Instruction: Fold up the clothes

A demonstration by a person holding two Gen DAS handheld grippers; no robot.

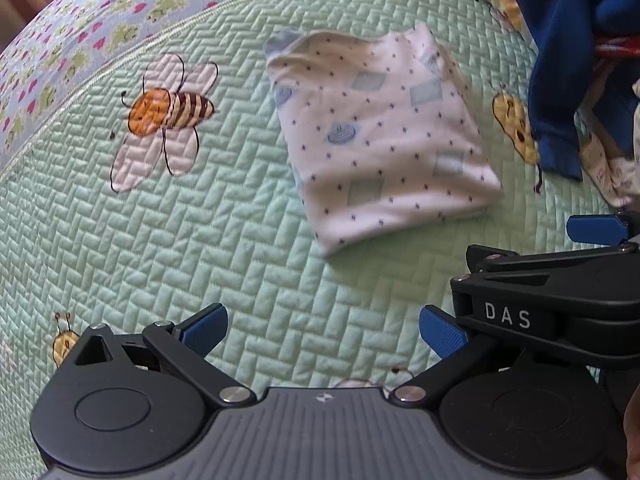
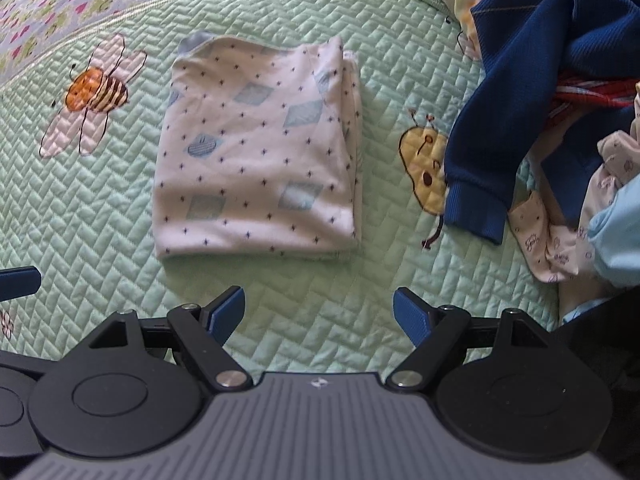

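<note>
A white star-print garment [image 2: 256, 152] lies folded square on the green quilt [image 2: 360, 320], set apart from the unfolded pile [image 2: 560, 120] at right. My left gripper [image 1: 322, 332] and right gripper [image 2: 318, 314] hover spread and empty, free to fetch another.

"DAS" stands in white on the right gripper [image 1: 592, 248]; nothing else legible.

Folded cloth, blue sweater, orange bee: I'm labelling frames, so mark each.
Folded cloth [image 2: 256, 152]: right wrist view, middle of top layer.
Blue sweater [image 2: 476, 204]: right wrist view, ribbed cuff.
Orange bee [image 1: 168, 112]: left wrist view, body.
</note>
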